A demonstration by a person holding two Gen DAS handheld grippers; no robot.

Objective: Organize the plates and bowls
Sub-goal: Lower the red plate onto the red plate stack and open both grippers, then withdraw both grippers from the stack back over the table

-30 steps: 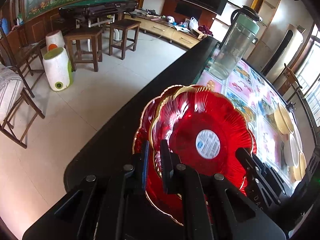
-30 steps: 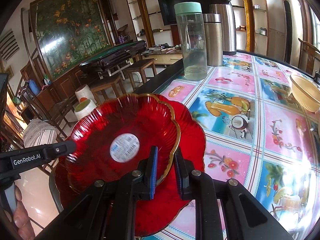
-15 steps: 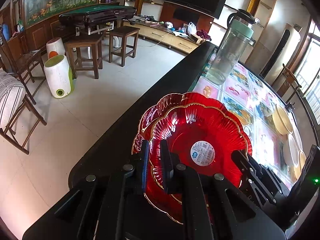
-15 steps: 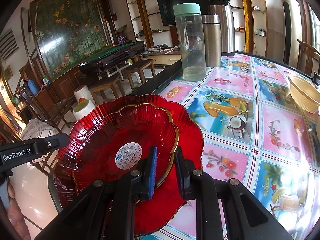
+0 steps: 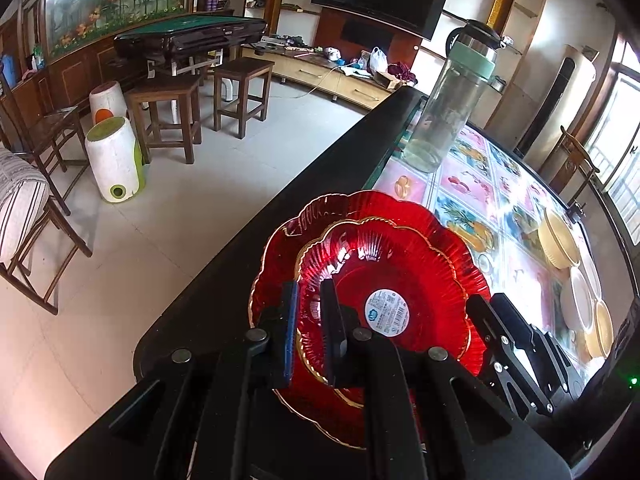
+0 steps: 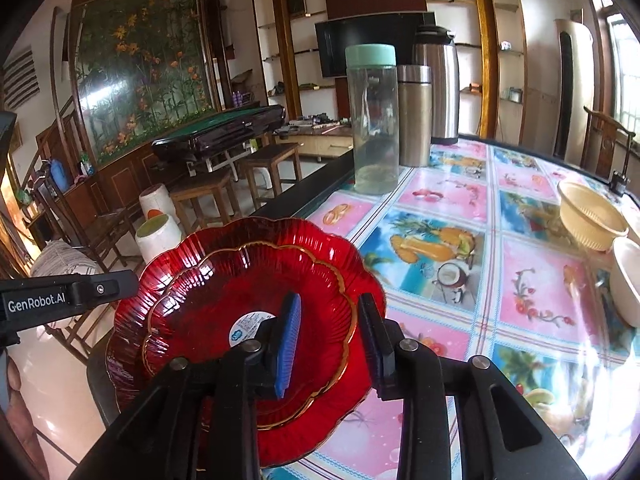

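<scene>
On the fruit-print table (image 6: 460, 248), red plates (image 6: 224, 280) lie stacked.

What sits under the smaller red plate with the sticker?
A larger red plate lies under the smaller red plate, its scalloped rim showing around it, at the edge of the table. Its centre is covered, so anything between the plates cannot be seen.

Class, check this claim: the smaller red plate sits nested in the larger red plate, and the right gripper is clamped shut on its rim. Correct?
Not quite. The right gripper is open, its jaws spread apart over the smaller red plate, as the right wrist view shows. That plate does sit nested in the larger red plate.
</scene>
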